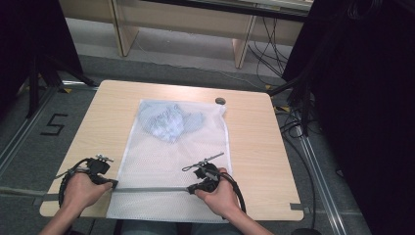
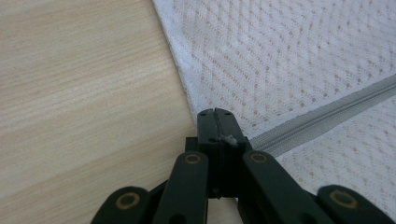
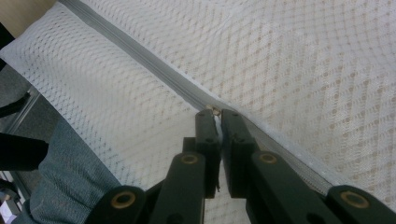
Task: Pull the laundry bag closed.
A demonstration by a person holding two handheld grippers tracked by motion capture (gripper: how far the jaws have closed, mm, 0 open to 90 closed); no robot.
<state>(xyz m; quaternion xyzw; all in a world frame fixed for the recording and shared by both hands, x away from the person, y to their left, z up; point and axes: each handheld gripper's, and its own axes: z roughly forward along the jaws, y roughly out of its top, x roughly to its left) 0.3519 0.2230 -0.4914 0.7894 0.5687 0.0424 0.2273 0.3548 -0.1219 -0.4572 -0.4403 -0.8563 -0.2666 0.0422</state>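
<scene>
A white mesh laundry bag (image 1: 171, 156) lies flat on the wooden table (image 1: 254, 147), with a crumpled light-blue garment (image 1: 169, 121) inside its far end. A grey zipper (image 1: 151, 189) runs across the bag near the front edge. My left gripper (image 1: 113, 184) is shut on the zipper's left end at the bag's side hem; the left gripper view shows its jaws pressed together (image 2: 215, 114) with the zipper (image 2: 327, 112) running off to the right. My right gripper (image 1: 190, 190) is shut on the small metal zipper pull (image 3: 211, 110), and the zipper (image 3: 140, 58) stretches away from it.
A small dark round object (image 1: 220, 101) sits at the table's far edge, beside the bag's corner. The bag's front end hangs over the table's near edge above the person's lap (image 3: 60, 182). Cables (image 1: 298, 122) and black curtains stand to the right.
</scene>
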